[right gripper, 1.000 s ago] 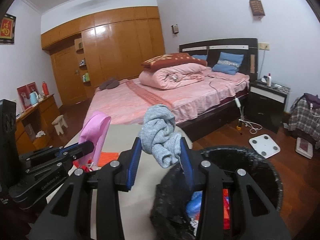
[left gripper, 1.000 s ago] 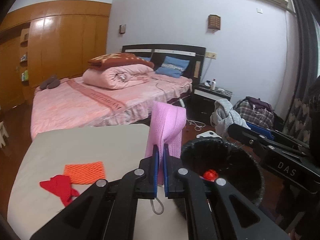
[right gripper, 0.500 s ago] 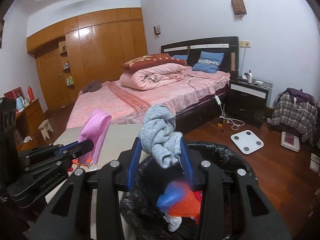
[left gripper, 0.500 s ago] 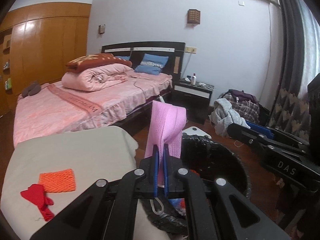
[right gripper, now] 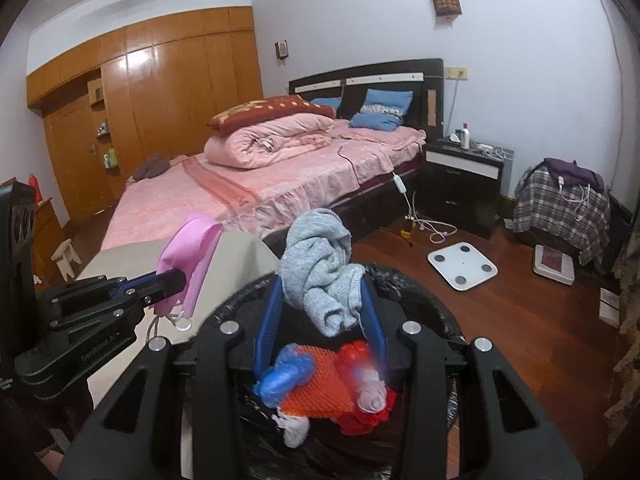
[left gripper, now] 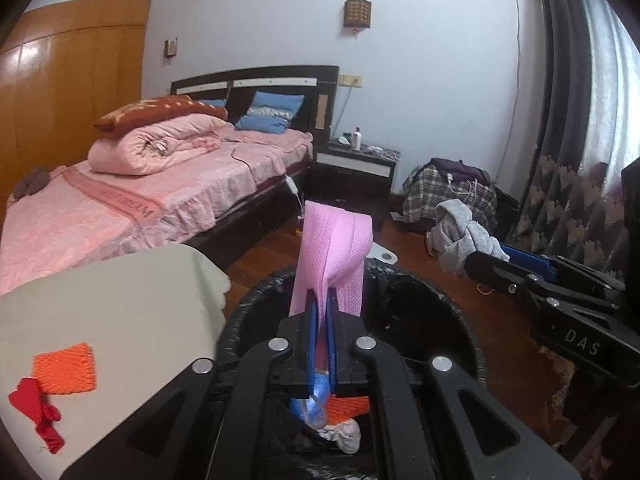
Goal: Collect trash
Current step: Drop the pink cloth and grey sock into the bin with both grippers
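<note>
Now the pink textured face mask (left gripper: 334,256) and the crumpled grey knitted cloth (right gripper: 320,268) both hang over the black-lined round waste bin (left gripper: 448,308), where a second ago they were above the beige table (left gripper: 104,300). The left gripper (left gripper: 320,320) is clenched on the mask; the right gripper (right gripper: 320,320) grasps the cloth. Release appears next. An orange mesh square (left gripper: 66,368) and red scrap (left gripper: 40,412) remain on the table.

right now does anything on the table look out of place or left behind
Yes. An orange net and a red scrap lie on the table, touching each other, while similar trash already sits in the bin. The mask and grey cloth are held over the bin.
</note>
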Demonstrator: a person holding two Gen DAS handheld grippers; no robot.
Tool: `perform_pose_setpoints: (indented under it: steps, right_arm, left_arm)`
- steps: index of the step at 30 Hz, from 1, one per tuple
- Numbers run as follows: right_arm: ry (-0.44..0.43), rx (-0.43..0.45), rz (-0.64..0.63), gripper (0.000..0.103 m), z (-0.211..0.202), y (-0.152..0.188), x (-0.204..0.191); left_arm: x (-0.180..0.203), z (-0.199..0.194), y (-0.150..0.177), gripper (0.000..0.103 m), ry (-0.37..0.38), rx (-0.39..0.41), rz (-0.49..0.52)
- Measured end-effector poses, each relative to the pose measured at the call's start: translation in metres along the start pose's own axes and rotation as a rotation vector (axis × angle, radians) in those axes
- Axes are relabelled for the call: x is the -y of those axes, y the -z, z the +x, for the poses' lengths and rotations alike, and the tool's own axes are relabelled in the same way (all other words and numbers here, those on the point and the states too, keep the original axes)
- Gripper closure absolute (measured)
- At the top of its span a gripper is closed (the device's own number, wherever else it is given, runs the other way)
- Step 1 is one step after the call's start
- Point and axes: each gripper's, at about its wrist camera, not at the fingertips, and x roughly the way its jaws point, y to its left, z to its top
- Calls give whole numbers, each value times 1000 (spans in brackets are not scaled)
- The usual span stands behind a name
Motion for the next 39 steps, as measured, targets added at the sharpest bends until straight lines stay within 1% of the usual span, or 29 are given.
perform_pose_setpoints:
  steps: [10, 18, 20, 21, 22, 23, 24, 26, 27, 28, 29, 30, 32, 34, 36, 39]
  right_arm:
    - [25, -34, 26, 65, 15, 13, 25]
    - [29, -55, 37, 65, 28, 17, 35]
    - [30, -70, 39, 60, 32, 20, 37]
    - [39, -75, 40, 60, 34, 18, 38]
    - [49, -78, 42, 54, 35, 19, 39]
    - [55, -78, 44, 46, 36, 19, 40]
    - [61, -76, 46, 42, 35, 19, 41]
    - [75, -67, 49, 29, 33, 20, 43]
    - [83, -62, 51, 25, 32, 19, 43]
    - [91, -57, 52, 15, 31, 19, 43]
    - [99, -51, 54, 11, 29, 19, 43]
    - [100, -47, 58, 10, 27, 18, 43]
    - [99, -47, 66, 6, 24, 17, 43]
    - [103, -44, 71, 6, 20, 16, 41]
    - [96, -40, 74, 6, 16, 15, 37]
    - [82, -31, 66, 5, 11, 14, 29]
  left_arm:
    - [19, 30, 9, 98, 17, -57, 20]
    - [24, 45, 11, 98, 26, -73, 19]
    - [24, 48, 11, 97, 42, -80, 14]
    - [23, 49, 12, 92, 48, -83, 8]
    - [21, 50, 11, 75, 48, -85, 2]
    - [18, 50, 11, 67, 51, -87, -7]
    - [16, 50, 11, 61, 53, -85, -17]
    - [12, 48, 12, 57, 47, -86, -25]
    - [9, 46, 12, 49, 41, -85, -32]
    - [7, 45, 11, 43, 37, -82, -36]
    - [5, 43, 11, 41, 30, -77, -41]
    - [1, 39, 11, 35, 18, -71, -46]
    - [-6, 33, 11, 27, -5, -64, -49]
    - [-14, 25, 11, 22, -22, -54, -62]
    - [-21, 17, 11, 18, -44, -45, -78]
    - [-31, 4, 9, 16, -70, -26, -93]
